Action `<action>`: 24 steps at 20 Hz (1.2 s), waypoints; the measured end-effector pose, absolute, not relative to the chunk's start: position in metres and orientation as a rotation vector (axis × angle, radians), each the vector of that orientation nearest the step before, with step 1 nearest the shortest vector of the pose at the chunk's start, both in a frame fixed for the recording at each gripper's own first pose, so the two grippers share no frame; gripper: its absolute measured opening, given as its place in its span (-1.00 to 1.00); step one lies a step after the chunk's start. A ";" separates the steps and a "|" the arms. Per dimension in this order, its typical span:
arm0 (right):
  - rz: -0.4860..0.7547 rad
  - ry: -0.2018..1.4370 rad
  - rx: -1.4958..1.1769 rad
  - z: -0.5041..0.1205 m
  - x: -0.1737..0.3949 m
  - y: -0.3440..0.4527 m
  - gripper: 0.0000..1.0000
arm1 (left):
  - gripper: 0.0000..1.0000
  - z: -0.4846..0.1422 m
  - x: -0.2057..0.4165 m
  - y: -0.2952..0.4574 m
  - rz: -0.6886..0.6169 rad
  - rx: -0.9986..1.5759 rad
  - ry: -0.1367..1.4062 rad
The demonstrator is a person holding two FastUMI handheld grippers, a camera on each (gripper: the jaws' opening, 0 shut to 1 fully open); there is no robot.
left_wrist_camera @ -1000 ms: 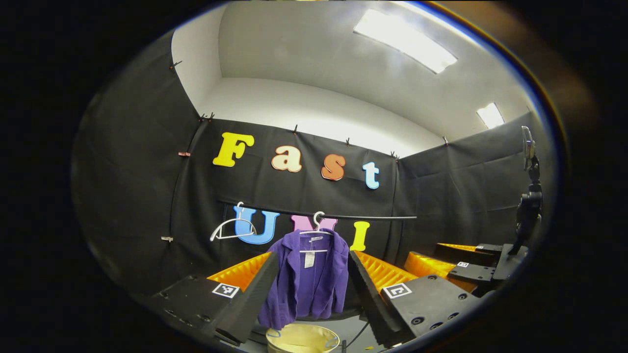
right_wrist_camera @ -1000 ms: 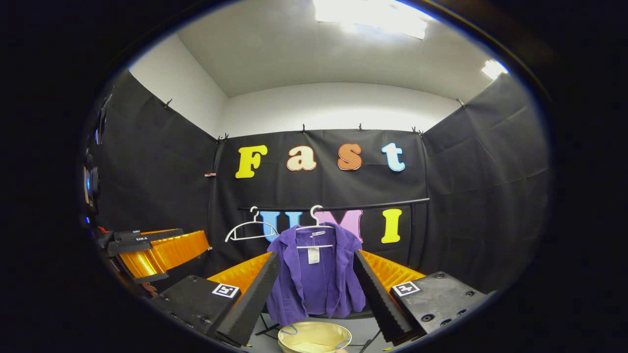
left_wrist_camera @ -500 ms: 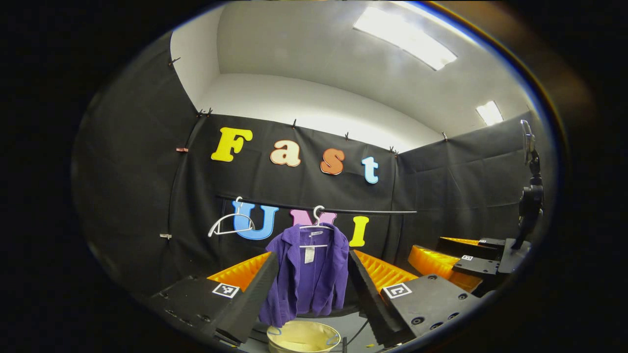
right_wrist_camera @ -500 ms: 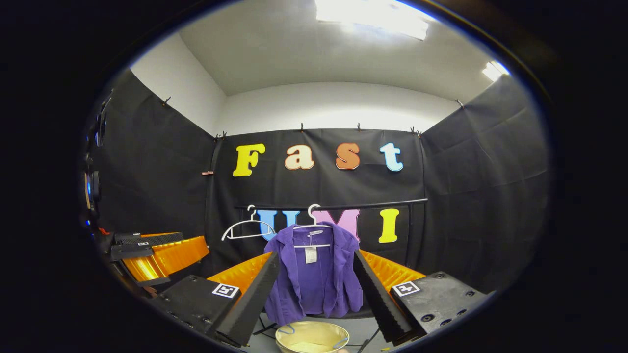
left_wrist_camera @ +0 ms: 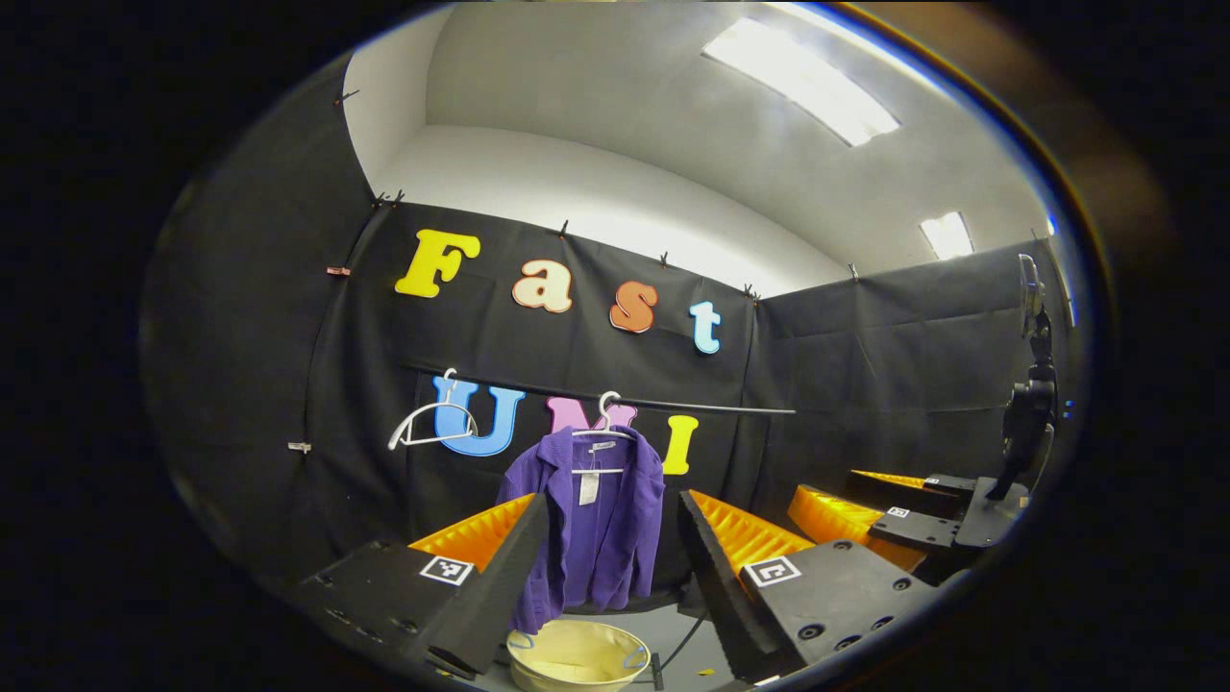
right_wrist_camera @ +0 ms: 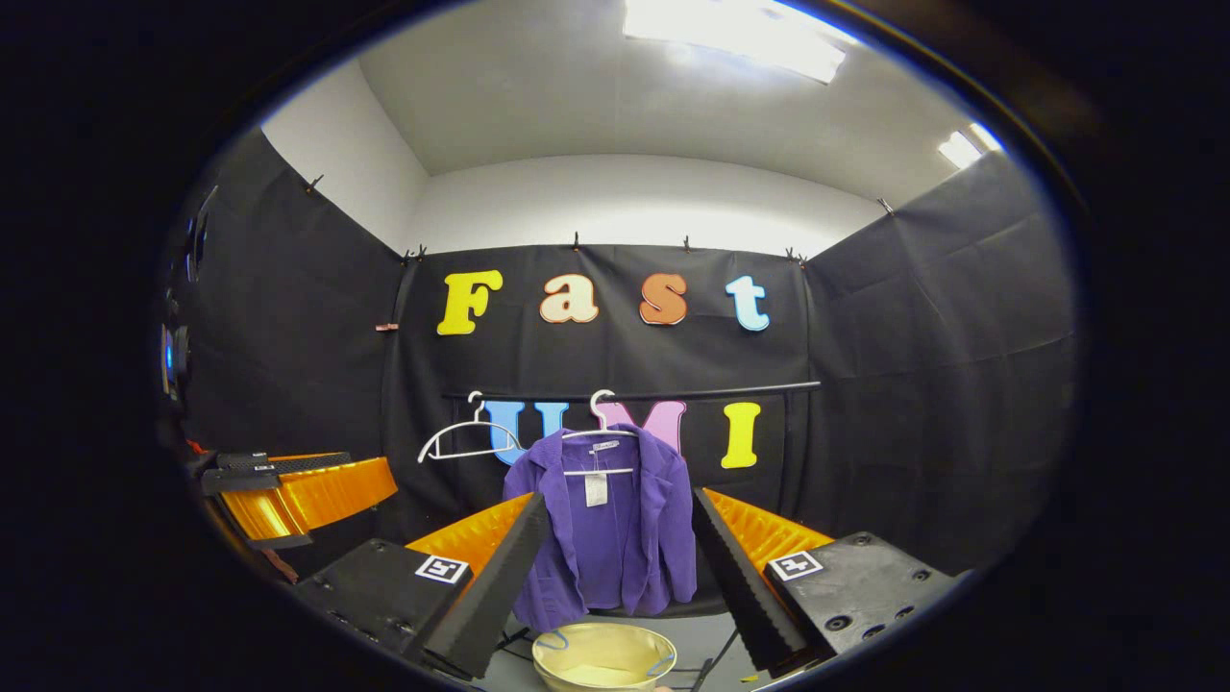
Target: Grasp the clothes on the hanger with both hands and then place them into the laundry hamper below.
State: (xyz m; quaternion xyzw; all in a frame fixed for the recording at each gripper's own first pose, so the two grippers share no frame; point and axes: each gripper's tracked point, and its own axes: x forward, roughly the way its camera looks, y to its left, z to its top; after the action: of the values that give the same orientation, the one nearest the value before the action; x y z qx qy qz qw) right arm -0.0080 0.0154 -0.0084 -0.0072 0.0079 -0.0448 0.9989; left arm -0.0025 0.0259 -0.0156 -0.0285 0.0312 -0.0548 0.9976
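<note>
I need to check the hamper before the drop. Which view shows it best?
The right gripper view: the hamper shows its rim and inside below the jacket. The left gripper view shows the hamper too, partly behind a finger.

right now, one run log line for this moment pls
phase: approach | left gripper: open, empty | right gripper: open, empty | purple jacket: on white hanger, on rail | hamper: below jacket
</note>
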 end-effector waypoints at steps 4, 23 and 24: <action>-0.109 0.015 -0.035 -0.013 -0.011 0.024 0.94 | 0.73 -0.018 -0.003 0.029 -0.143 -0.051 0.054; 0.083 -0.008 0.002 -0.087 0.245 -0.027 0.94 | 0.75 -0.089 0.232 0.040 0.027 -0.033 0.025; 0.086 0.002 0.009 -0.096 0.259 -0.032 0.94 | 0.75 -0.101 0.246 0.040 0.047 -0.034 0.026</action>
State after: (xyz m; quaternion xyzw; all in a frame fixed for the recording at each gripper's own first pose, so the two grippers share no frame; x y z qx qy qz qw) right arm 0.2586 -0.0324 -0.0961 0.0043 0.0008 0.0430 0.9991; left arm 0.2458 0.0396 -0.1005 -0.0168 0.0130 0.0235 0.9995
